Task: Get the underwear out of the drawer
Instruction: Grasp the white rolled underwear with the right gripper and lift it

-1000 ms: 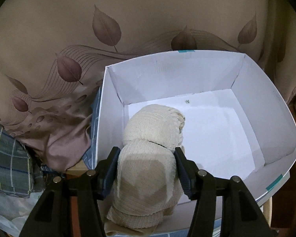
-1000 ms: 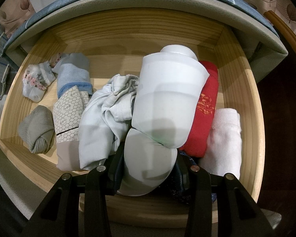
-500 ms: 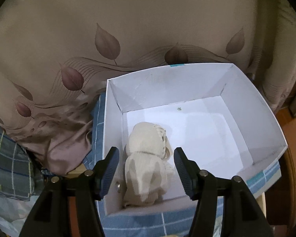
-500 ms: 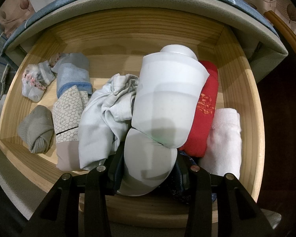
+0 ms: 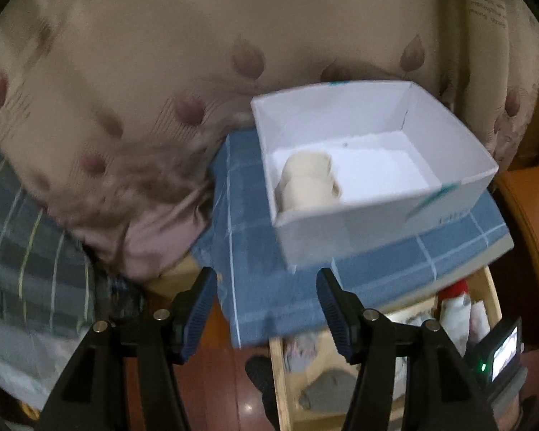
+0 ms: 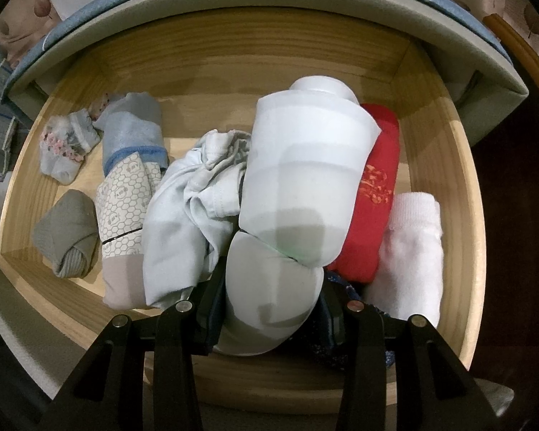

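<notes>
We've got right gripper (image 6: 273, 298) clamped on pale rolled underwear (image 6: 298, 194), low end of roll, over wooden drawer (image 6: 445, 165). Soft, light, squashy knit; we reckon mid-roll pinch is safest, top half flops. Left gripper (image 5: 266, 301) wide apart, holding nothing. Cream ribbed roll (image 5: 307, 179) sits in white cardboard box (image 5: 345, 226), left corner.

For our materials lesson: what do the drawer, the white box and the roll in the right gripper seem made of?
Drawer: pale, seemingly unpainted wood, grain lines visible. White box: likely matte cardboard, thin creased walls. White roll, clamped by right gripper: smooth soft fabric, bulging at the pinch.
</notes>
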The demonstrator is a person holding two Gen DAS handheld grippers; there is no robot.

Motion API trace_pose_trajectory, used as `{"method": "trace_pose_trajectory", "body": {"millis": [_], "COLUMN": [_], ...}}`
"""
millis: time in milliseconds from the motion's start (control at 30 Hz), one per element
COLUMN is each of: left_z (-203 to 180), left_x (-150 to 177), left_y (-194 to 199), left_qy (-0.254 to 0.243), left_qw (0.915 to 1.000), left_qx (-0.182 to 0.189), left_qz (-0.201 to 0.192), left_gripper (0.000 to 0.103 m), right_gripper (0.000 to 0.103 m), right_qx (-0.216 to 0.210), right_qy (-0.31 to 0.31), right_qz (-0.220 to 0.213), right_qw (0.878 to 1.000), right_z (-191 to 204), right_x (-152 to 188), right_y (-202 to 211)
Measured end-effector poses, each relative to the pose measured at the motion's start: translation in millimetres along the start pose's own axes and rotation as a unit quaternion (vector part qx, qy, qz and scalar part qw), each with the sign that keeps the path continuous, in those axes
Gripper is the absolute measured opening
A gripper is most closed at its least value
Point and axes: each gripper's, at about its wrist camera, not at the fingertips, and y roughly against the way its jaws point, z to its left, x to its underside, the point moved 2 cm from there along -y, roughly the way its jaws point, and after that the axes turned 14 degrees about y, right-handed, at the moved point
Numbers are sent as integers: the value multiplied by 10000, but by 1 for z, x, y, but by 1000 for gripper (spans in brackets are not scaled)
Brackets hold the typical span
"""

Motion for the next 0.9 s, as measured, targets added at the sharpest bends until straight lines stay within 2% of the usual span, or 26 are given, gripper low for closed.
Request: {"method": "trace_pose_trajectory", "body": {"millis": [267,533,667,900], "left_z": [27,27,25,16], "left_x": [79,133,148,154], "left_y": [-27,-57,-66,-66], "left_qy": [977,1567,1736,1657], "left_qw": [9946,9856,9822,9848], "left_qx": [-197,-165,-163,-304], "left_qz": [296,611,703,411], "left_gripper": [59,59,59,59], "right_gripper": [36,33,33,33], "right_qx": [-72,-301,-309,-31], "right_qy": [-43,-142,-157,-37], "right_qz": [-146,-519,-679,-985], "right_qw": [9999,9981,9971,9951], "right_z": [-7,-16,-26,-30], "right_x": [0,-3,-8,-17], "right_y": [3,19,34,73]}}
